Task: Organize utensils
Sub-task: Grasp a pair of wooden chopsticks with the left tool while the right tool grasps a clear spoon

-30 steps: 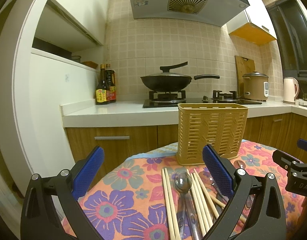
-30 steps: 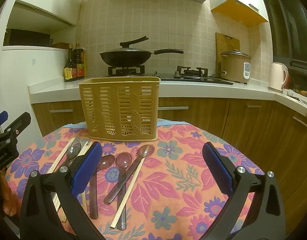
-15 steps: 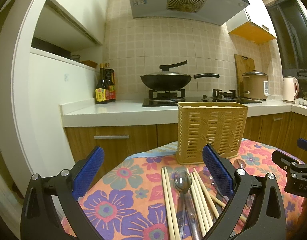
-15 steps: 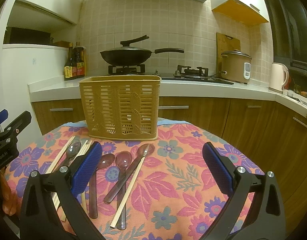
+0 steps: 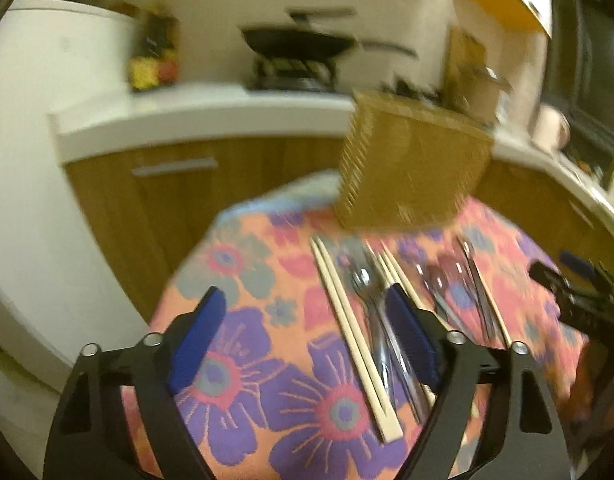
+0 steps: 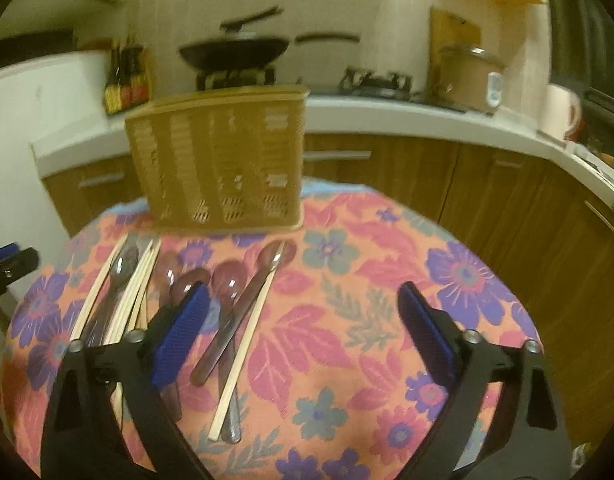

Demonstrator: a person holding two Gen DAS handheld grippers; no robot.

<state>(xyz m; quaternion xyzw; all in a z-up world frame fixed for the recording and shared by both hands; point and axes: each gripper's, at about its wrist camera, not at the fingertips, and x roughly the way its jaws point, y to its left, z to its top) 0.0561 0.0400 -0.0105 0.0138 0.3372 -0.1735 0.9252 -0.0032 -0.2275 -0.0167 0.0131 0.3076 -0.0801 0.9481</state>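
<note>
Left gripper (image 5: 303, 336) above the flowered cloth (image 5: 243, 364), fingers spread wide and holding nothing. Between its fingers and a little ahead, a pair of chopsticks (image 5: 353, 336) flat on the cloth, and just beside them a metal spoon (image 5: 363, 280), partly hidden behind the right blue pad. More chopsticks and spoons further right, too blurred to count. Behind them, at the far edge of the counter (image 5: 327, 182), a tan basket (image 5: 411, 168), looking tilted in this blurred view.

In the right wrist view, the same basket (image 6: 219, 160) upright on the cloth, near the far edge. In front of it, a bundle of chopsticks with the metal spoon (image 6: 123, 264) at left, then purple spoons (image 6: 227, 280) side by side, and one single chopstick (image 6: 247, 336) lying across the handles. Right gripper (image 6: 303, 336) wide open too, nothing in its grip, its left pad over the spoon handles, its right pad over bare cloth. At the left border, part of the other gripper visible.
</note>
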